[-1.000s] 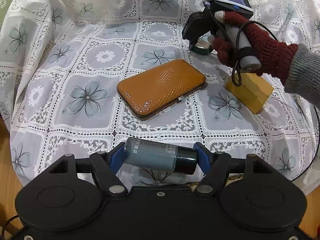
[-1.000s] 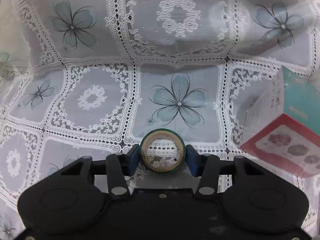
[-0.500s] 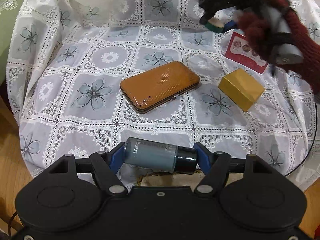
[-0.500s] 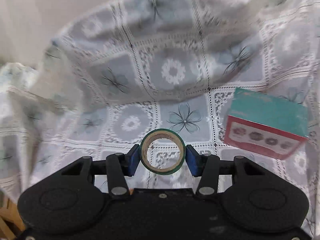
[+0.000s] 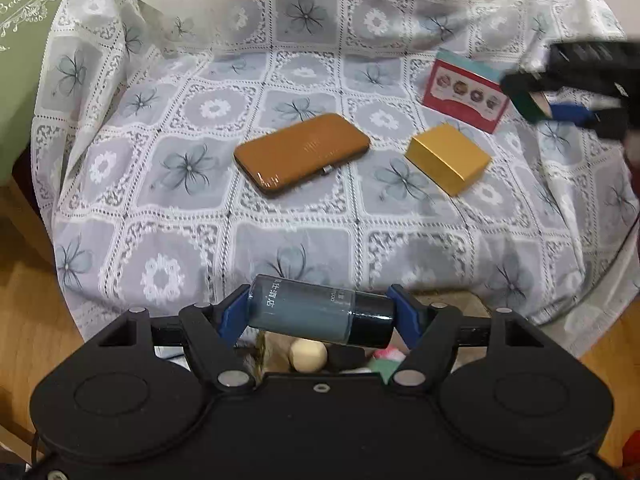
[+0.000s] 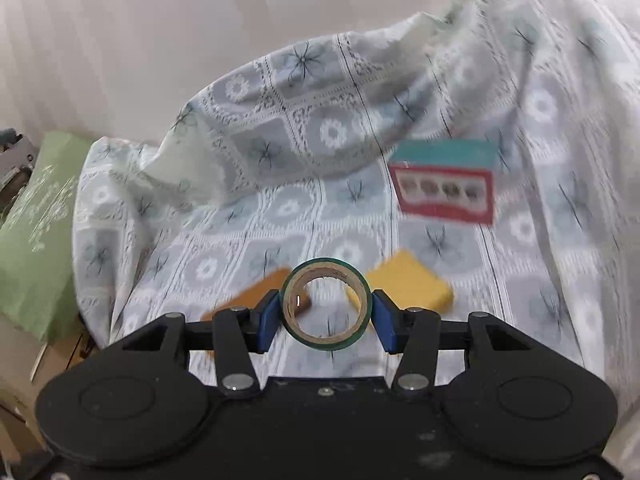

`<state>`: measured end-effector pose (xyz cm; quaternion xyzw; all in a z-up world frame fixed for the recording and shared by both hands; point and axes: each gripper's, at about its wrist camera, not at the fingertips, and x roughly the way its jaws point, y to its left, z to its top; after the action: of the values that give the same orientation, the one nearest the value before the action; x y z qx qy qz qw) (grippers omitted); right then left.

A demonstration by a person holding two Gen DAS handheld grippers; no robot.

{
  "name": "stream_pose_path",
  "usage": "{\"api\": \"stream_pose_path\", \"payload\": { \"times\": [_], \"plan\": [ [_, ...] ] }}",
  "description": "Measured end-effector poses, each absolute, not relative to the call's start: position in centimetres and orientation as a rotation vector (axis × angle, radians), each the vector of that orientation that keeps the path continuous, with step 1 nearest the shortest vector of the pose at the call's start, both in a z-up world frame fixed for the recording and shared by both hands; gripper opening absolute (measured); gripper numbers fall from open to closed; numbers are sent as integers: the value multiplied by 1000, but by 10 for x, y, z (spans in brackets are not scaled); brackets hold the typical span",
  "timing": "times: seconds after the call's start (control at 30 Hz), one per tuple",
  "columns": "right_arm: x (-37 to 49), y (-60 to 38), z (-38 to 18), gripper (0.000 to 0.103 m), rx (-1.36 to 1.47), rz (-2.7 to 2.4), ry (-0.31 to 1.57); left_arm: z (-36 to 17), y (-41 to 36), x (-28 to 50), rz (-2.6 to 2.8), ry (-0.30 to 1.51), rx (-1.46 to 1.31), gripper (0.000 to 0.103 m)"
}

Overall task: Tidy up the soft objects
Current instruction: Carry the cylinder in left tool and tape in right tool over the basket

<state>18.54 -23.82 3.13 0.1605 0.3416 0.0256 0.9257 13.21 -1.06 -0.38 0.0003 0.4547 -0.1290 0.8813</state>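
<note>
A: On the lace tablecloth (image 5: 304,240), seen from the left wrist camera, what lies around the left gripper (image 5: 320,314)?

B: Its blue pads are clamped on a grey-blue bottle (image 5: 316,312) with a dark cap, held crosswise at six o'clock. A tan hard case (image 5: 302,152) lies flat near the centre. A yellow box (image 5: 448,158) sits at about two o'clock from the case, apart from it. Beyond the yellow box, toward one o'clock, stands a red and teal box (image 5: 464,94).

A: And the right gripper (image 6: 326,314)?

B: Its own camera shows the pads closed on a green tape roll (image 6: 326,306), held upright so the view passes through its core. The left view catches that gripper at three o'clock, blurred, above the cloth.

A: Anything in the way?

B: The tape roll covers part of the tan case and an edge of the yellow box in the right view. A green cushion (image 6: 36,232) sits at nine o'clock there.

A: What is hard to make out?

B: Under the bottle, a pale round ball (image 5: 308,354) and some pink and green items show through a narrow gap; what holds them cannot be told. The whole right view is smeared, and the print on the red box is unreadable. The bottle's label is too small to read.
</note>
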Motion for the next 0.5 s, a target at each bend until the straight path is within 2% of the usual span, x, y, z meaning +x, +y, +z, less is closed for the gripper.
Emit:
{"api": "stream_pose_path", "payload": {
  "times": [0.23, 0.5],
  "plan": [
    [116, -219, 5, 48, 275, 57, 729, -9, -18, 117, -315, 991, 33, 67],
    [69, -203, -31, 48, 252, 29, 869, -23, -26, 109, -312, 1079, 66, 67]
  ]
}}
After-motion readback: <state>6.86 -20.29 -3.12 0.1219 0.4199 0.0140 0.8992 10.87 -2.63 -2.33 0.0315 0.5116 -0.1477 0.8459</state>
